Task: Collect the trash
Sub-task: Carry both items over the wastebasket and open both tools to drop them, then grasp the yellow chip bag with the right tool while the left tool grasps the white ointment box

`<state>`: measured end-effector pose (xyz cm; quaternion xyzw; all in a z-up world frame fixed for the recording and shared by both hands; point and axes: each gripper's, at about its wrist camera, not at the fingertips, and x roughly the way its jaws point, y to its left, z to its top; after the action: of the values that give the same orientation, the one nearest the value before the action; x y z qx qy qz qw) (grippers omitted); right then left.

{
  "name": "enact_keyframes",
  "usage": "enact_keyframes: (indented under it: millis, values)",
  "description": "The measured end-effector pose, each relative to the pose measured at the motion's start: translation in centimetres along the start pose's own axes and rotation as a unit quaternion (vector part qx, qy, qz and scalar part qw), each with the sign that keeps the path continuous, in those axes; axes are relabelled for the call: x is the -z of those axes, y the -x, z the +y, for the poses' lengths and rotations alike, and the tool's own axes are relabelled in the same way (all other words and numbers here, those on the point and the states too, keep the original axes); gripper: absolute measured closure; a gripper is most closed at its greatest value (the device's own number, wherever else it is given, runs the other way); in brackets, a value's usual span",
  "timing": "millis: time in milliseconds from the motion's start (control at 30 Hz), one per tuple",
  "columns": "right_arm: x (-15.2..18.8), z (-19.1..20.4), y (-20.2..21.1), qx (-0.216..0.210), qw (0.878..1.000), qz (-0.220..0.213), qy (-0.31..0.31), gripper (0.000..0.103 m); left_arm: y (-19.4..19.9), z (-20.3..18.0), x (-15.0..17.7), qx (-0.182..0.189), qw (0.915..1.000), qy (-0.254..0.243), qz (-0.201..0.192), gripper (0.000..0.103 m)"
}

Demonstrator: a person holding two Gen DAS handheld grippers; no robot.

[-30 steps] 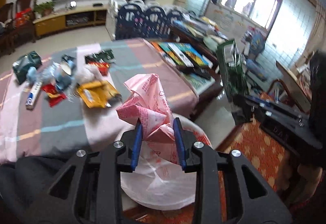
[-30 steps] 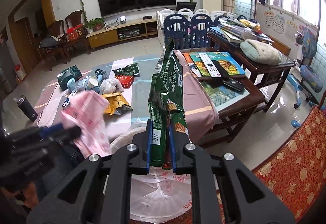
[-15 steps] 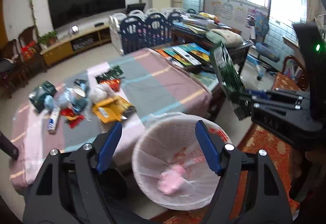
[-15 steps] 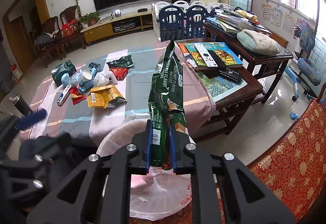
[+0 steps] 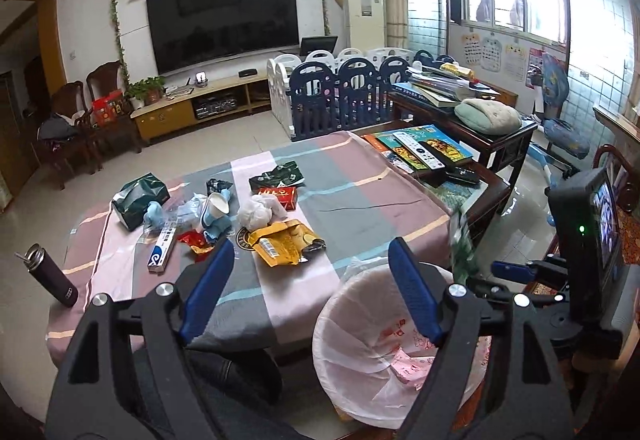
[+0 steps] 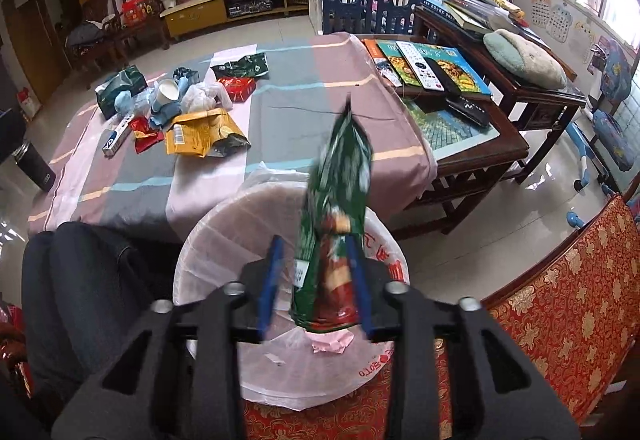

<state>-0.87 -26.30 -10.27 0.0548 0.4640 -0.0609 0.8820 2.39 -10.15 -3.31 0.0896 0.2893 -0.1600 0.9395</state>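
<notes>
Striped tablecloth point(image 5: 360, 196) behind lined bin point(image 6: 208, 240); right gripper point(image 6: 316, 286) jaws just opening, releasing green packet point(image 6: 336, 208). Keep centred above bin.

Green snack wrapper point(image 6: 338, 224) upright over lined bin point(image 6: 208, 240), pink wrapper point(image 6: 332, 343) inside.

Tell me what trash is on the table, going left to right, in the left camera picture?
Green packet → toothpaste box → paper cup → white plastic bag → yellow snack bag.
</notes>
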Motion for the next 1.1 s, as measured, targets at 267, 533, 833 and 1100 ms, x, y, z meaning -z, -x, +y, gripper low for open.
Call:
enact_keyframes:
  millis: [267, 533, 833, 1100]
  values:
    - [-0.3, 0.3, 0.8, 0.005, 1.0, -0.018, 0.001, 0.039, -0.2, 0.8, 0.1, -0.015, 0.9998, 0.016, 0.003, 0.019]
    - [-0.3, 0.4, 0.5, 0.003, 1.0, -0.015, -0.003, 0.038, -0.5, 1.3, 0.4, -0.026, 0.9993, 0.027, 0.011, 0.017]
    - [-0.3, 0.6, 0.3, 0.002, 1.0, -0.012, -0.001, 0.038, -0.9, 2.2, 0.8, -0.031, 0.9987, 0.037, 0.016, 0.015]
    - [-1.5, 1.5, -0.7, -0.023, 0.999, -0.02, -0.019, 0.038, -1.9, 5.9, 1.0, -0.083, 0.9949, 0.055, 0.015, 0.014]
